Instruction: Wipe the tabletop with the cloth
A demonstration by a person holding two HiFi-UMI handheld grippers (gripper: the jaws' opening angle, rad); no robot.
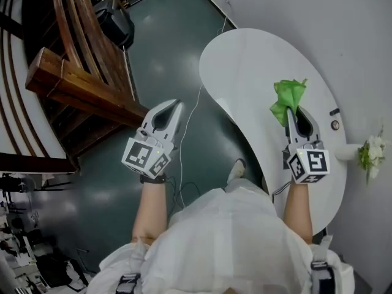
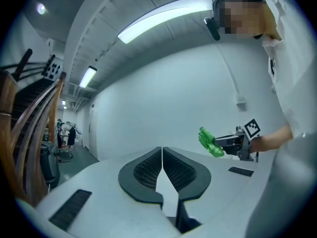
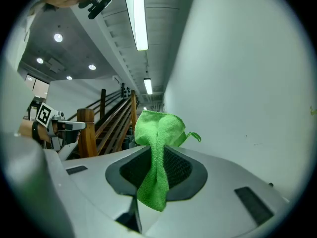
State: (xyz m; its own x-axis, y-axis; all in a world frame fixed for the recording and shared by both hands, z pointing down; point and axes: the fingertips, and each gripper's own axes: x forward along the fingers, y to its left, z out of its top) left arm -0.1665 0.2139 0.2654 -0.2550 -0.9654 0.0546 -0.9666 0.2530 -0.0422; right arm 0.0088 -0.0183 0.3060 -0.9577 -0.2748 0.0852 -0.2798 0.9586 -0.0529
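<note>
Left gripper [image 2: 162,151] fingers pressed together, empty, over the floor [image 1: 184,29]. Right gripper [image 3: 157,151] fingers pinch the green cloth [image 3: 158,128] mid-bunch, above the white surface [image 1: 245,72]. Cloth looks soft, light and floppy; a bunched hold should suit wiping.

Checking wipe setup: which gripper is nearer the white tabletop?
Right. The right gripper is over the tabletop, shut on the green cloth. The left gripper, shut and empty, hangs beyond the table's edge, over the dark floor.

Green cloth [image 1: 288,97] — bunched, pinched in the right gripper [image 1: 294,116].
It sat over the white curved tabletop [image 1: 245,66] — top end fanned out past the tips.
</note>
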